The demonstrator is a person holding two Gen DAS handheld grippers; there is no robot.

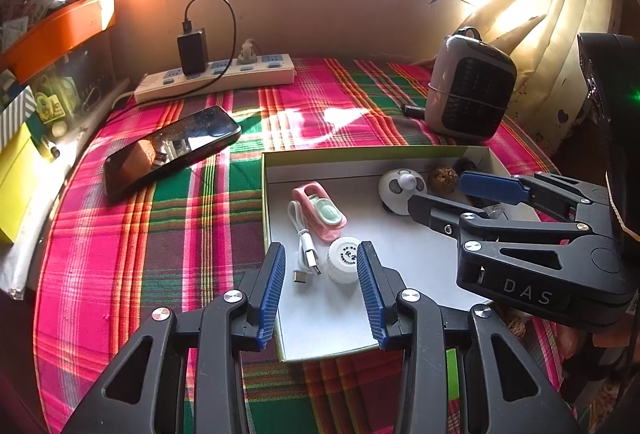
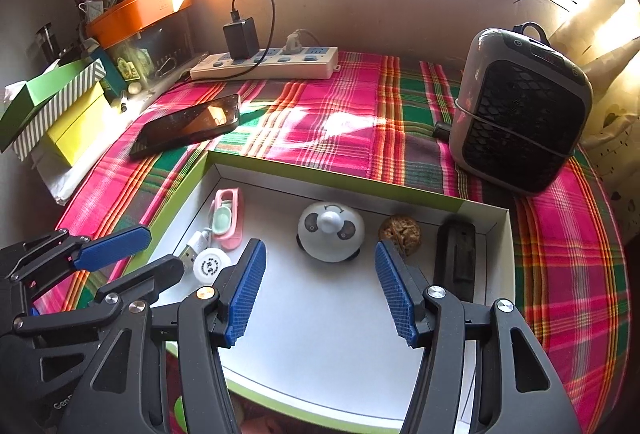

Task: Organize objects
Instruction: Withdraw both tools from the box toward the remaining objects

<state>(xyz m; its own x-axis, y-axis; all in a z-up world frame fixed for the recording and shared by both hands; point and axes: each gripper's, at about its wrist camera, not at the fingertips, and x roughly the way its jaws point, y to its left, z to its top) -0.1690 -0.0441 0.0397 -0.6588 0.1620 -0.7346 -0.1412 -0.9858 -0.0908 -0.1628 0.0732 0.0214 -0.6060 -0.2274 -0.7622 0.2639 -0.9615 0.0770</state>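
— Where did you stand with the sorting?

— Between picks, I judged. Both my left claw (image 1: 321, 288) and right claw (image 2: 320, 288) hung open and empty over the box (image 2: 440, 199) by the worktop's near edge.

— And next?

— Probably the phone (image 1: 172, 150), near the far-left corner, well apart from both claws. It called for a reach left.

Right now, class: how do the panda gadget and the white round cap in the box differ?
The panda gadget is larger and domed, with black patches; the white round cap is smaller, flat-topped, with printed text. The panda sits mid-box, the cap near the left wall. Both are white, round, inside the box.
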